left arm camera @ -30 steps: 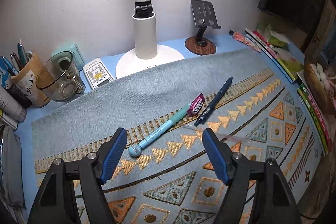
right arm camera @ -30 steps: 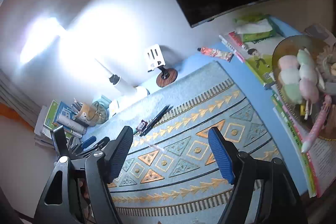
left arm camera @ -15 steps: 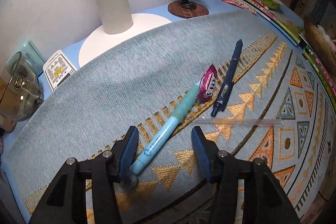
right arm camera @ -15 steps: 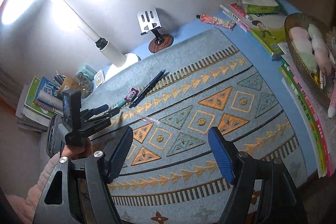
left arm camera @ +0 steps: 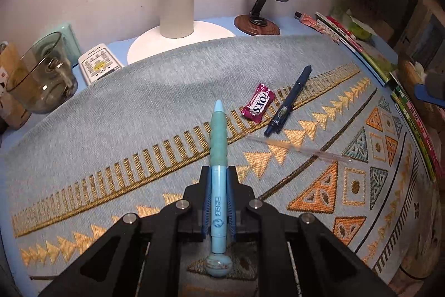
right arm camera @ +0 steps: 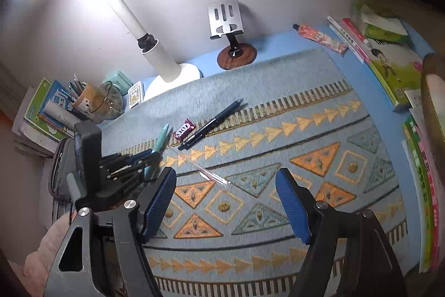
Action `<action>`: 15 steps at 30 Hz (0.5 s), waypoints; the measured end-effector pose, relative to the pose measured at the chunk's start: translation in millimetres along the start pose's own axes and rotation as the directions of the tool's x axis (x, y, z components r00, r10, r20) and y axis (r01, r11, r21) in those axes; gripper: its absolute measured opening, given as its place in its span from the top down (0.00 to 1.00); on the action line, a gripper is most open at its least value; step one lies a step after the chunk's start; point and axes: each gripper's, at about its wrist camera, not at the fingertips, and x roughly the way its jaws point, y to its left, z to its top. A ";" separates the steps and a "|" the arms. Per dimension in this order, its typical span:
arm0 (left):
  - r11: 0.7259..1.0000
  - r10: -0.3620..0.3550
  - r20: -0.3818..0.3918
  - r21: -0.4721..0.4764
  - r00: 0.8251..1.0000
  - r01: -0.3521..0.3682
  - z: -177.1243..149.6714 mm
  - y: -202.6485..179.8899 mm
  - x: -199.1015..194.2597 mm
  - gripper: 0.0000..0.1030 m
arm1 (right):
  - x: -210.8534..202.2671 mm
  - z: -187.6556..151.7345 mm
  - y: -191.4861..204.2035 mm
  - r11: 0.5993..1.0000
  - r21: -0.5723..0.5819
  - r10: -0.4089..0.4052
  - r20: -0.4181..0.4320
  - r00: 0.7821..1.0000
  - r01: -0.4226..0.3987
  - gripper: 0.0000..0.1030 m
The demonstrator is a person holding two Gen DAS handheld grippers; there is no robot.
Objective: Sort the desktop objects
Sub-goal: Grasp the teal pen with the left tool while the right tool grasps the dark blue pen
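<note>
My left gripper [left arm camera: 218, 180] is shut on a light blue pen [left arm camera: 218, 146], gripping its barrel; the green grip end points forward and the ball end lies toward me. In the right wrist view the left gripper [right arm camera: 151, 155] holds the same pen [right arm camera: 160, 139] just over the patterned mat [right arm camera: 278, 91]. A pink candy wrapper [left arm camera: 257, 103] and a dark blue pen [left arm camera: 289, 100] lie on the mat ahead right. A clear plastic strip [left arm camera: 300, 149] lies nearer. My right gripper [right arm camera: 226, 203] is open and empty above the mat's front part.
A lamp base [left arm camera: 180, 38], a phone stand [left arm camera: 257, 24], a remote [left arm camera: 98, 66] and a glass mug [left arm camera: 41, 80] stand along the back. A pen cup [right arm camera: 83, 96] and books sit at the left. Books [right arm camera: 389, 66] and a basket line the right edge.
My left gripper has closed on the light blue pen, which now points straight ahead between the fingers. The right gripper has dropped lower toward the mat, staying open.
</note>
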 end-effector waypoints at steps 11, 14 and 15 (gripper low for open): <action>0.988 0.030 -0.007 -0.154 1.000 -0.030 -35.5 24.4 -36.9 0.92 | 124.0 38.6 21.9 0.992 0.119 -0.030 -0.058 0.998 0.037 0.72; 0.986 0.033 -0.010 -0.164 0.999 -0.034 -43.9 29.9 -43.5 0.92 | 136.5 36.3 30.4 0.991 0.111 -0.074 -0.058 0.996 0.080 0.72; 0.985 0.035 -0.010 -0.167 0.999 -0.036 -45.0 30.5 -43.8 0.92 | 140.3 35.7 32.5 0.987 0.107 -0.112 -0.059 0.992 0.118 0.72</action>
